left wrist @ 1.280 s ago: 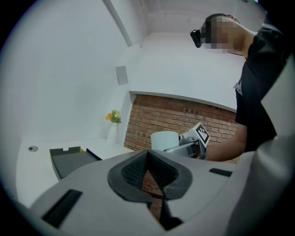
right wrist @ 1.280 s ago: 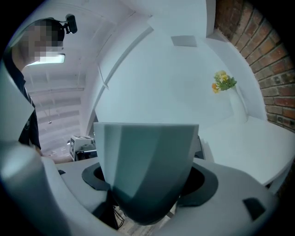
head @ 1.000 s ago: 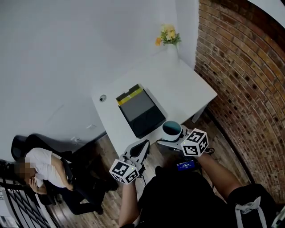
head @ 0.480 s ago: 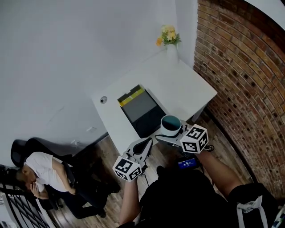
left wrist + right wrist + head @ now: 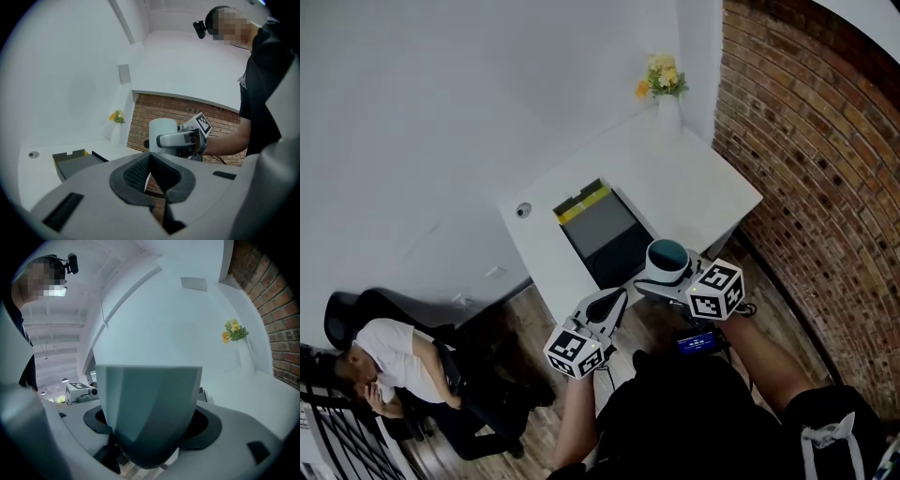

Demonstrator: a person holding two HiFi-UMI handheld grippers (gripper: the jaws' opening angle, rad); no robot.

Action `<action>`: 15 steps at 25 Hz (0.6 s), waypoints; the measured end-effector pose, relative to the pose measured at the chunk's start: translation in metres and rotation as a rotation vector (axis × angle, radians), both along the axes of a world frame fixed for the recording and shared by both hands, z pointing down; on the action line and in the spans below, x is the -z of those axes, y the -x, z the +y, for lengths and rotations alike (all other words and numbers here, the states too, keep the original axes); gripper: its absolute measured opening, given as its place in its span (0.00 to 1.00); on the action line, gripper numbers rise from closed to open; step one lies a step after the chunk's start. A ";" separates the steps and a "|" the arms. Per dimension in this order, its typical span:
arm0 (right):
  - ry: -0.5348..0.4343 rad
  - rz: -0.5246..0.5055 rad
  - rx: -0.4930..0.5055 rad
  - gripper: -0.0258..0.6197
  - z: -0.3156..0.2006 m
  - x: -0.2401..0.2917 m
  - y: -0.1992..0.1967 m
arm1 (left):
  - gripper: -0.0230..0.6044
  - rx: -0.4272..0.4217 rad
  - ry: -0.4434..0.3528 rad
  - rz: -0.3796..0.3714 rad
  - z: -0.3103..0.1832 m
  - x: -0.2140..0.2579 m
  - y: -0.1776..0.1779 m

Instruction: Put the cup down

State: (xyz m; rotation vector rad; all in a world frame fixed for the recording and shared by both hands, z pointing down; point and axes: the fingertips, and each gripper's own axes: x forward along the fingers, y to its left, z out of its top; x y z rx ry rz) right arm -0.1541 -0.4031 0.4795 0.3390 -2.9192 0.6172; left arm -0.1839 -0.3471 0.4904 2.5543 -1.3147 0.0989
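Note:
A pale faceted cup (image 5: 149, 413) with a teal inside (image 5: 667, 255) is held upright in my right gripper (image 5: 664, 277), whose jaws are shut on its body. It hangs in the air over the near edge of the white table (image 5: 694, 183). In the left gripper view the same cup (image 5: 162, 132) shows white, clamped by the right gripper's grey fingers (image 5: 178, 139). My left gripper (image 5: 607, 307) floats below and left of the table's near edge; its jaws are shut with nothing between them (image 5: 149, 172).
A dark open box (image 5: 600, 232) with a yellow-edged flap lies on the table just beyond the cup. A vase of yellow flowers (image 5: 664, 89) stands at the far corner, by the brick wall (image 5: 811, 159). A small round object (image 5: 523, 210) sits at the table's left. A seated person (image 5: 398, 361) is at lower left.
The right gripper has carried the cup a little forward and up, toward the table's near edge. The left gripper has drifted slightly right with it.

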 end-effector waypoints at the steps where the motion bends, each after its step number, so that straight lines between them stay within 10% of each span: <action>1: 0.001 0.001 0.001 0.65 0.000 -0.001 0.000 | 0.05 0.000 0.001 0.001 0.000 -0.001 0.001; 15: 0.013 0.015 0.013 0.65 -0.022 -0.011 0.012 | 0.05 0.033 0.008 0.006 -0.011 0.002 0.016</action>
